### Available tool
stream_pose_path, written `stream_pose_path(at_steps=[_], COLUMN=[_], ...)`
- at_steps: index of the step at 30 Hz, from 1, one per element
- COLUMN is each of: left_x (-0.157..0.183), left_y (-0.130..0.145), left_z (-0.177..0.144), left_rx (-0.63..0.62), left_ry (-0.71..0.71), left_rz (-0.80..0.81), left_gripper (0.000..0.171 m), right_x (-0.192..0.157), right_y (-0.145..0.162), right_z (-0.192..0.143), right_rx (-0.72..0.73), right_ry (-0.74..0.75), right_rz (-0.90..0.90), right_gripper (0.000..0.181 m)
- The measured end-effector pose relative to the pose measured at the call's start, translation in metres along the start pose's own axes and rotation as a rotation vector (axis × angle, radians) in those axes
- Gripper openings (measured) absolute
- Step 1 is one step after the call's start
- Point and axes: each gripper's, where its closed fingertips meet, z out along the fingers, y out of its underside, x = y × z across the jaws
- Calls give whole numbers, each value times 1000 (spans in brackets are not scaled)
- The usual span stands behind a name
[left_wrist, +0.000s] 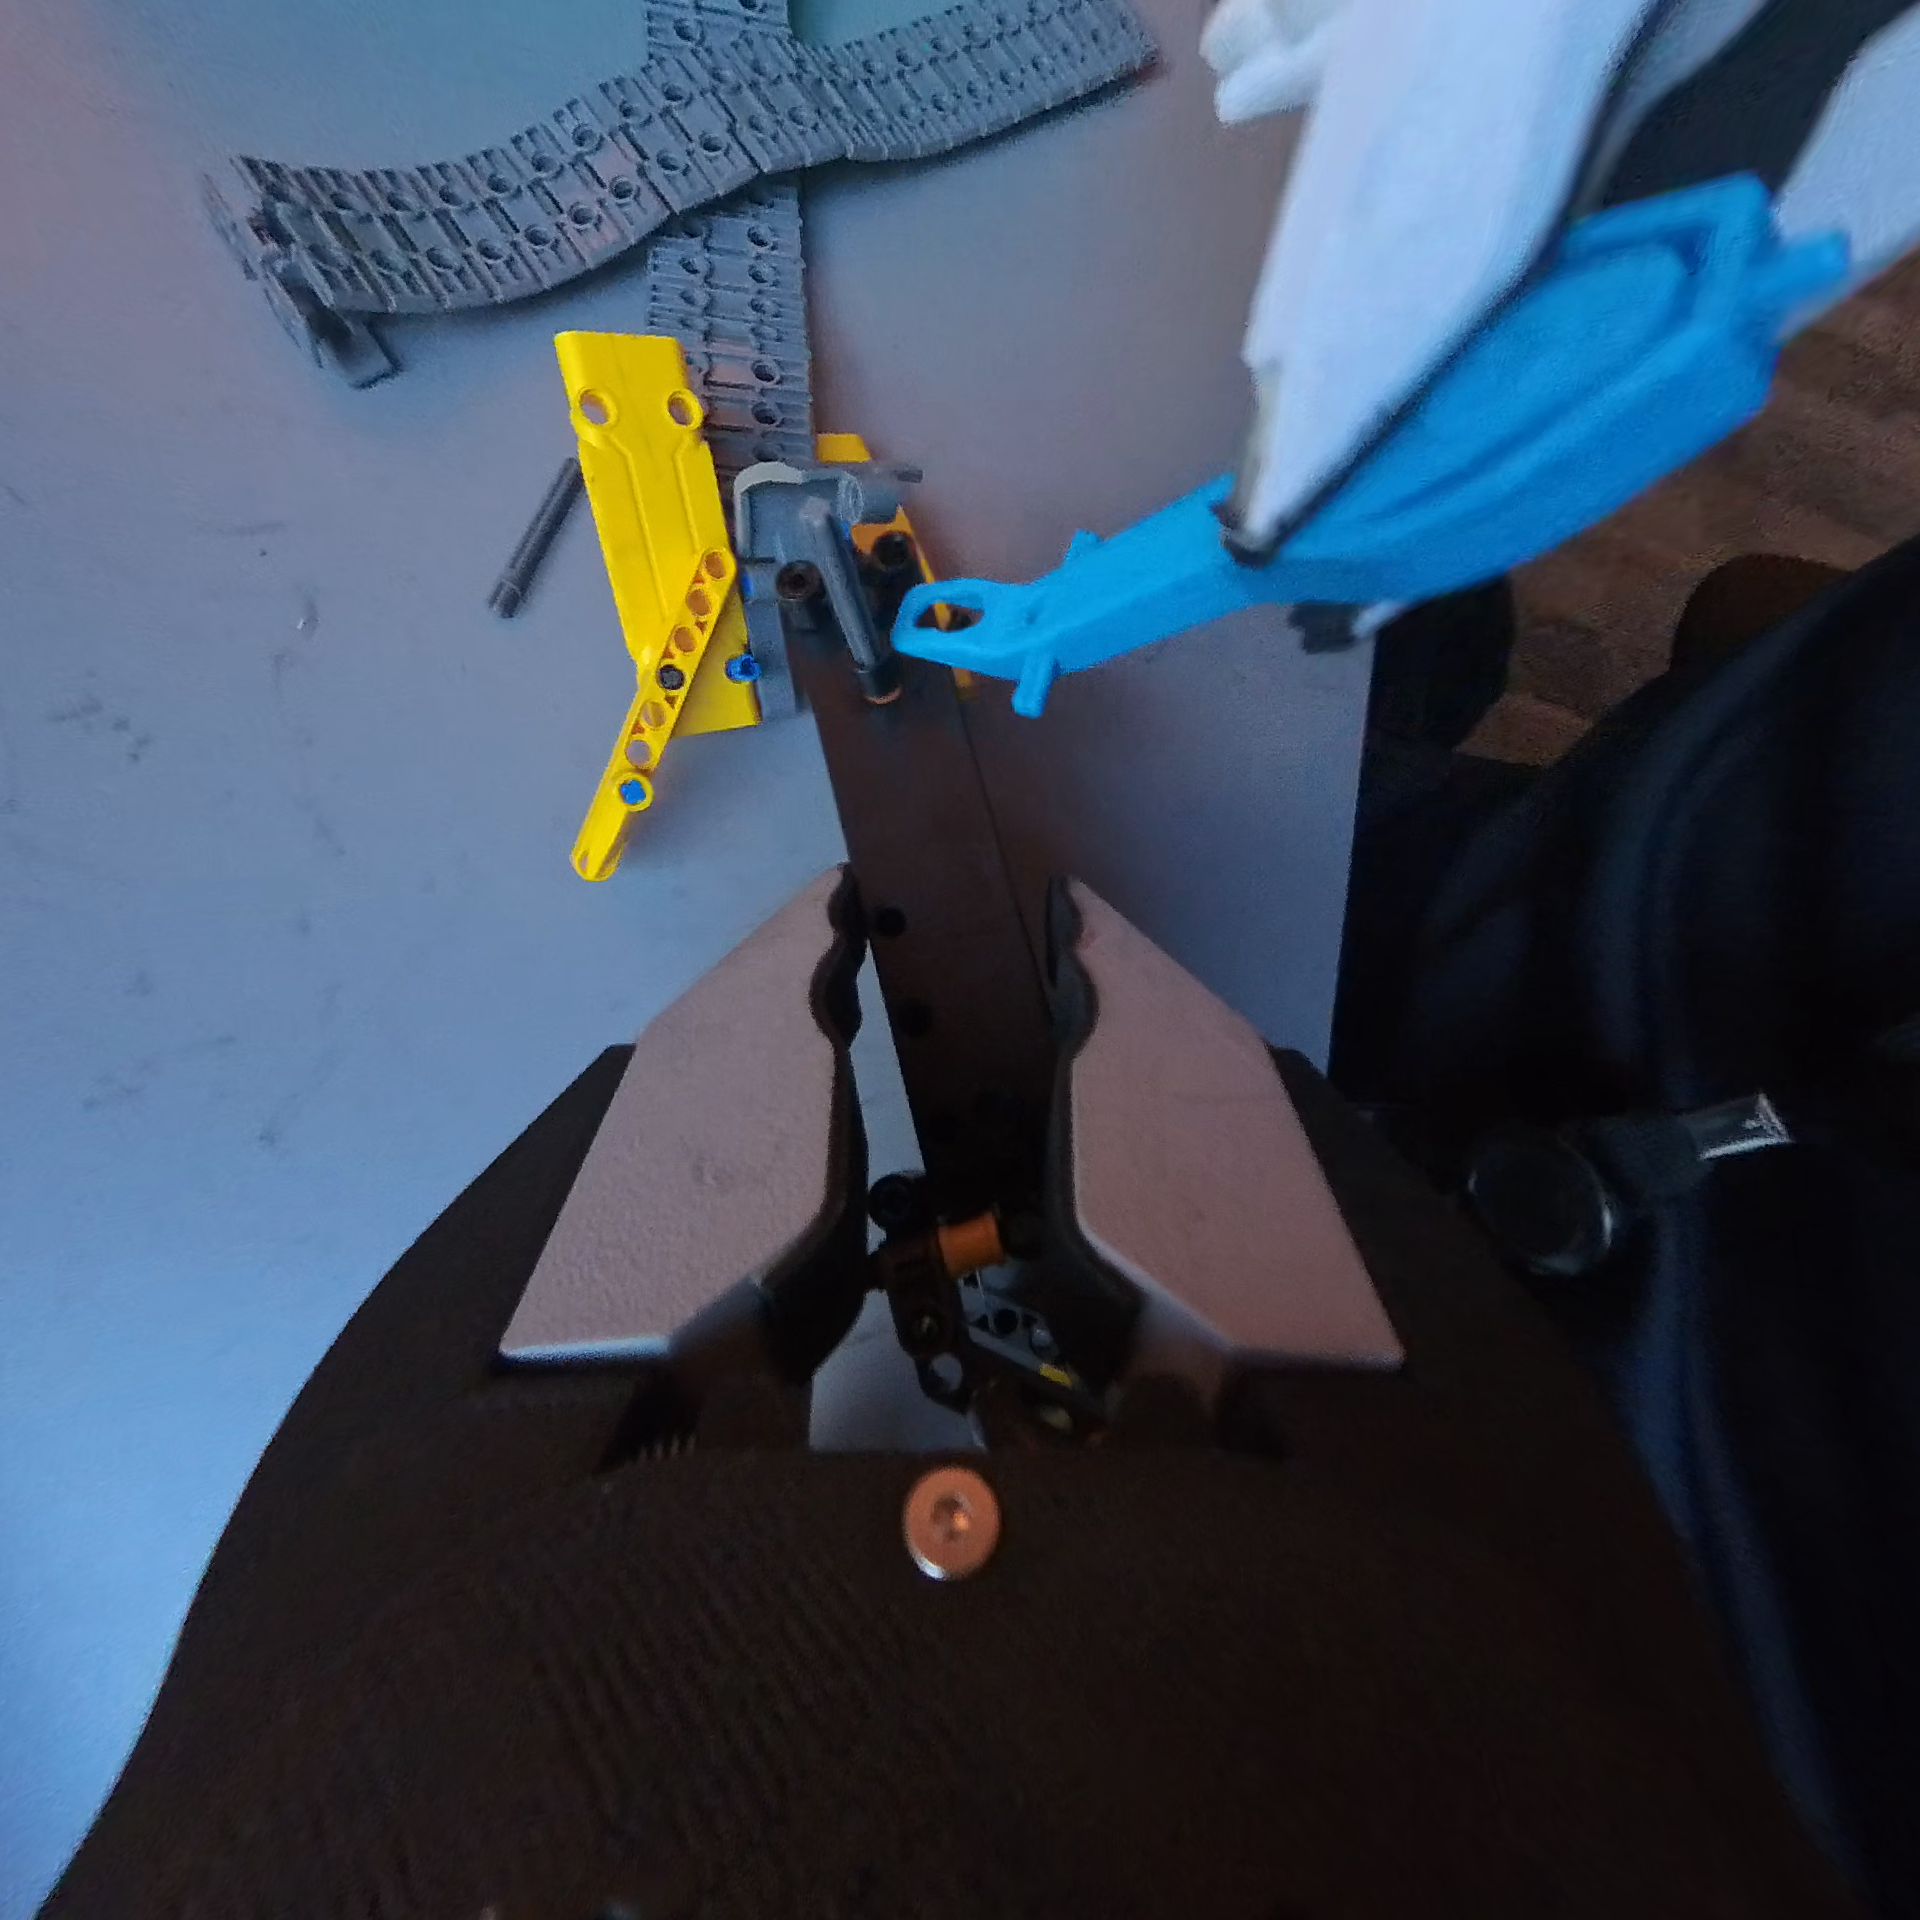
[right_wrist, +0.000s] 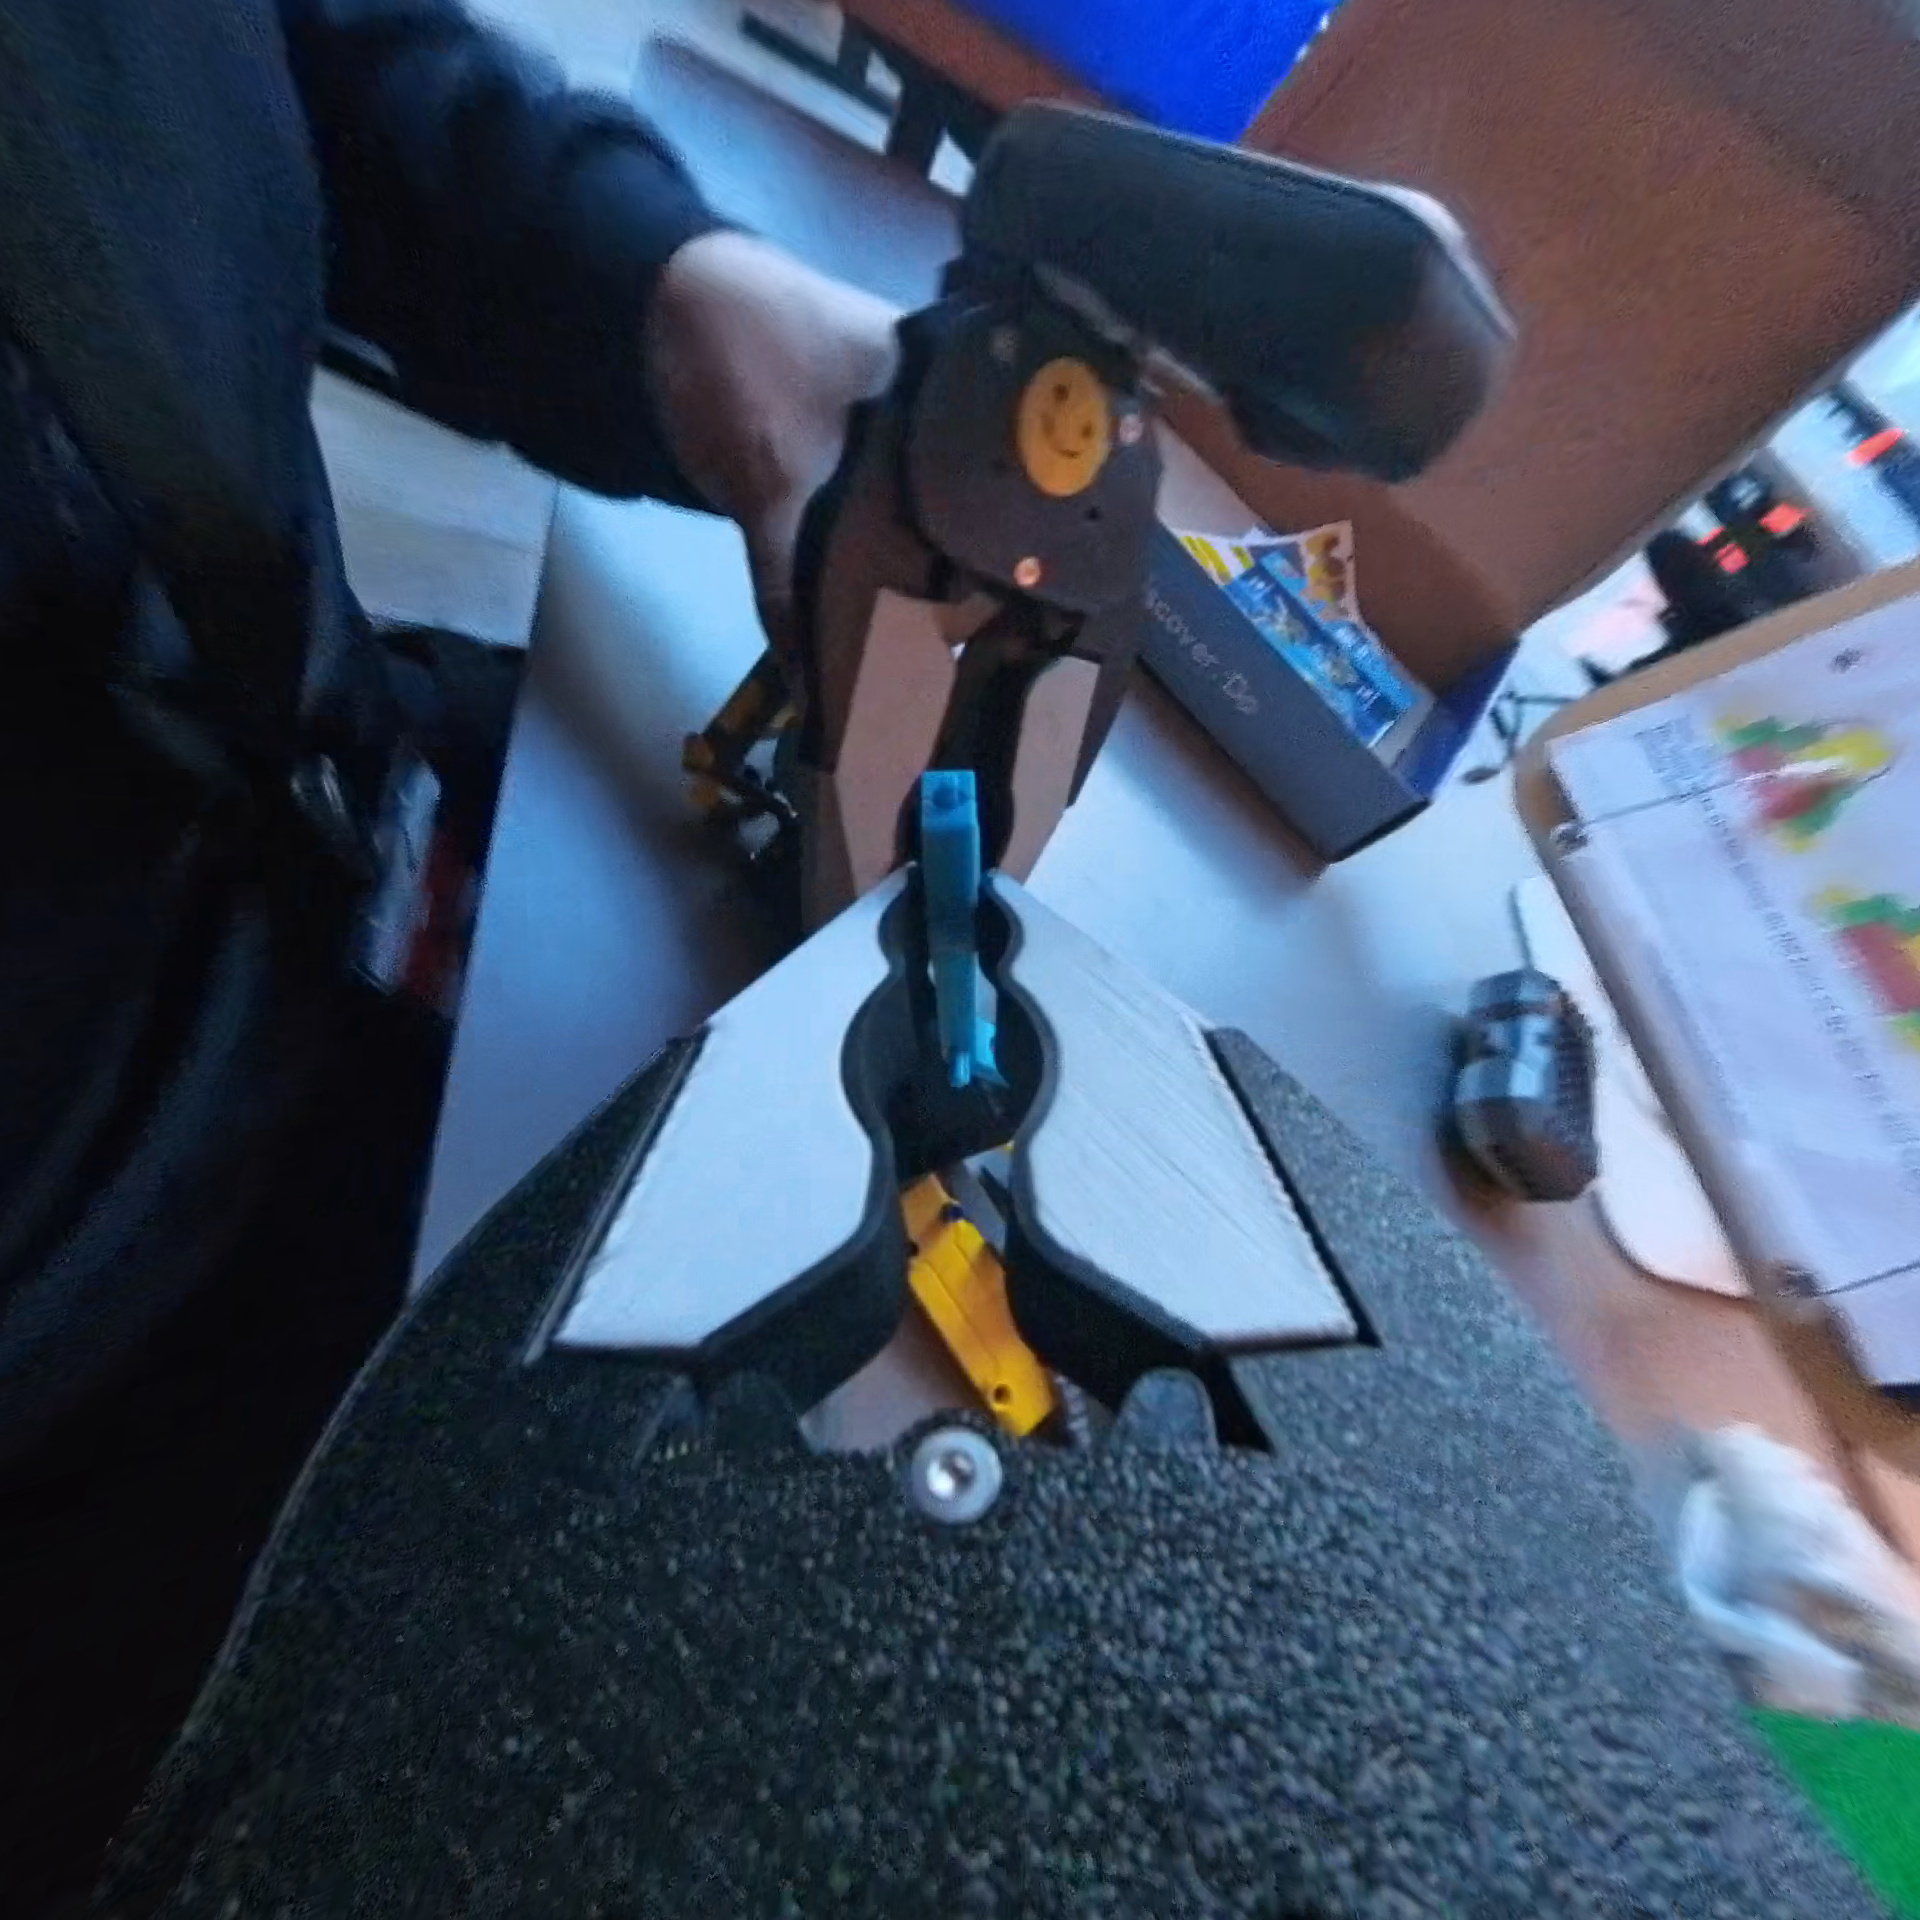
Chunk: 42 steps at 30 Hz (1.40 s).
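Observation:
My left gripper (left_wrist: 956, 920) is shut on a long black beam assembly (left_wrist: 930, 810) and holds it above the table. At its far end sit a yellow panel (left_wrist: 649, 520), a yellow holed beam (left_wrist: 665, 707) and a grey connector (left_wrist: 779, 530). My right gripper (right_wrist: 951, 899) is shut on a blue lever tool (right_wrist: 954, 935). In the left wrist view the right gripper (left_wrist: 1262, 514) reaches in from the upper right, and the blue tool's tip (left_wrist: 940, 623) touches a dark pin on the assembly's far end. A yellow part (right_wrist: 971, 1309) shows below the right fingers.
Grey track strips (left_wrist: 665, 166) and a loose black axle (left_wrist: 535, 540) lie on the white table (left_wrist: 260, 831). A blue box (right_wrist: 1299, 717), a rolled grey track (right_wrist: 1517, 1091) and a printed sheet on a board (right_wrist: 1756, 935) lie to the right. A hand (right_wrist: 758, 395) holds the left gripper (right_wrist: 935, 821). The gap from one gripper's tips to the other's is roughly 8 centimetres.

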Motion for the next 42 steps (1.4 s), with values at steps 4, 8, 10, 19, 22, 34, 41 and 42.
stream_pose_path(at_steps=[4, 8, 10, 19, 22, 34, 41, 42], left_x=[0, 2, 2, 0, 0, 0, 0, 0], left_y=[0, 0, 0, 1, 1, 1, 0, 0], left_z=[0, 0, 0, -1, -1, -1, 0, 0], left_rx=[-1, -3, -3, -1, -2, -1, -2, -2], left_ry=[10, 19, 19, 10, 8, 4, 12, 13], left_rz=[0, 7, 6, -9, -9, -9, -15, -17], left_gripper=[33, 33, 33, 33, 34, 33, 33, 33], right_x=[4, 3, 7, -5, -7, -13, 9, 9], right_y=[7, 8, 10, 13, 13, 13, 8, 8], right_z=[-1, -7, -9, -4, -3, -2, -5, -5], right_rx=[10, 54, 66, 132, 143, 169, 127, 135], right_ry=[-105, -247, -289, -98, -35, 60, -211, -237], right_rz=[121, 103, 86, -66, -107, -173, 99, 96], right_gripper=[4, 4, 4, 4, 4, 4, 4, 4])
